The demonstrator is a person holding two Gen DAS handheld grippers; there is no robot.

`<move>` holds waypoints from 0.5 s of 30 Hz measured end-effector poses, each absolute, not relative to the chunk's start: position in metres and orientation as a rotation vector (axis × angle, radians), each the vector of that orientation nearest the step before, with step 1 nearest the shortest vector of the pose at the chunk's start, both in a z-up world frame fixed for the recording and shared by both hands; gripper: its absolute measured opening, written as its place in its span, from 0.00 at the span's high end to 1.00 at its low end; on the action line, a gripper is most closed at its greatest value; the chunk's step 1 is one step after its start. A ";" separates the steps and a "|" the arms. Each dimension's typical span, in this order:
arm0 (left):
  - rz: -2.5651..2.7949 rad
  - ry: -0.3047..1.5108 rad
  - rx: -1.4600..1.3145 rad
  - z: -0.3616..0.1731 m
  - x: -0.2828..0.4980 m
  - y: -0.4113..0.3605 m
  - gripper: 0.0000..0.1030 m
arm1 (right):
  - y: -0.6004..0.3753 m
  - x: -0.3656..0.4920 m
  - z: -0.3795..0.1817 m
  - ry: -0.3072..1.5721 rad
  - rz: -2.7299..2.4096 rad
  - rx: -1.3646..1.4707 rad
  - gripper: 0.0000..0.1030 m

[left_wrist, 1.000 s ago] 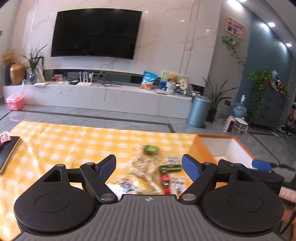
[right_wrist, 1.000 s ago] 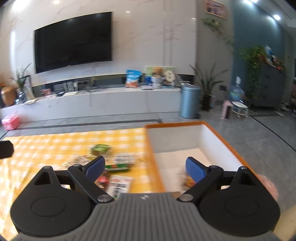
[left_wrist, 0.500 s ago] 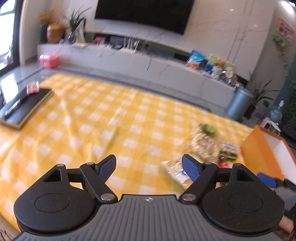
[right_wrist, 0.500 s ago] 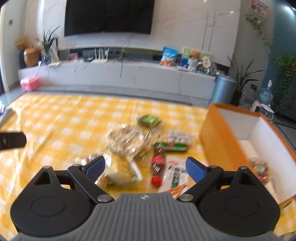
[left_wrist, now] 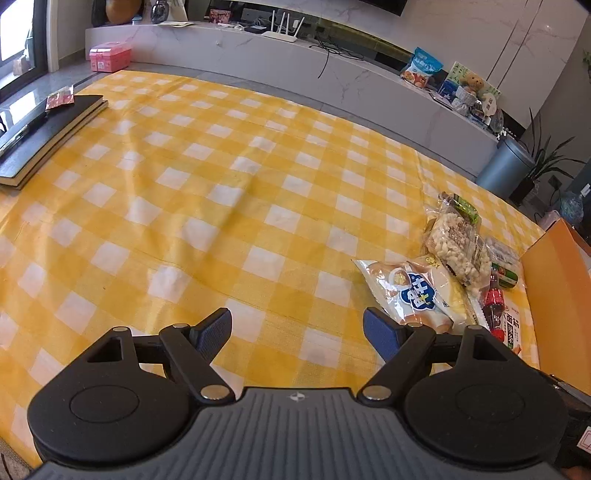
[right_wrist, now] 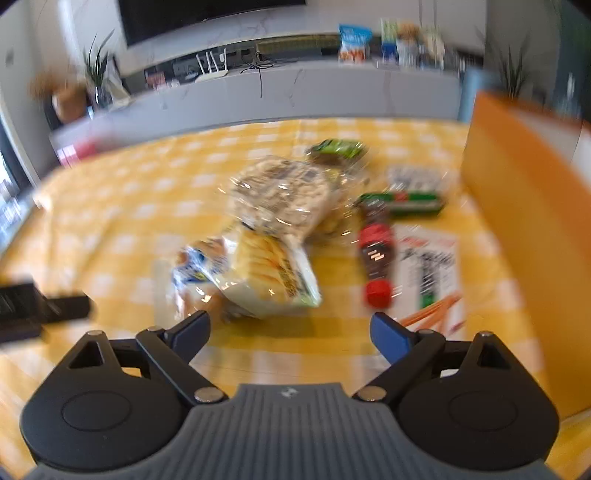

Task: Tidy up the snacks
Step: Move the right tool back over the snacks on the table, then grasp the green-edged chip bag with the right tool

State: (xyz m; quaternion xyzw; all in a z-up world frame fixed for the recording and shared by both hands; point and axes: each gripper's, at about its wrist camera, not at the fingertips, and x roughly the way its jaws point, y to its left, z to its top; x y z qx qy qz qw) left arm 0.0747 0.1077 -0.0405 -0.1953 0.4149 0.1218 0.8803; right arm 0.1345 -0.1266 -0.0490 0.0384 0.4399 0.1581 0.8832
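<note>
2 grippers: left [left_wrist: 297, 326] wide, empty | right [right_wrist: 290, 330] wide, empty | 1 box [right_wrist: 517, 229] | 1 bottle [right_wrist: 375, 254] | about 6 packets [right_wrist: 273, 273]

A yellow-and-white checked cloth [left_wrist: 236, 206] covered the table. Beyond it ran a long white marble console [left_wrist: 332, 70] against a pale marble wall [left_wrist: 535, 44]. A grey bin [left_wrist: 504, 168] and a potted plant [left_wrist: 543, 162] stood on the grey tiled floor [left_wrist: 62, 74], and daylight came from a window [left_wrist: 16, 33].

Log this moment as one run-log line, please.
stage: approach | left claw: open, empty | right claw: open, empty | snacks: on tablecloth | orange box: right
</note>
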 end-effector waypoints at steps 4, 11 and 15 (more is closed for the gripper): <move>0.252 0.848 -0.454 -0.036 0.076 0.119 0.08 | -0.123 0.133 -0.036 0.908 0.324 0.127 0.11; 0.297 0.823 -0.542 -0.032 0.069 0.142 0.08 | -0.108 0.159 -0.051 1.058 0.261 0.327 0.12; 0.316 0.791 -0.553 -0.027 0.063 0.150 0.08 | -0.100 0.173 -0.062 1.087 0.193 0.481 0.16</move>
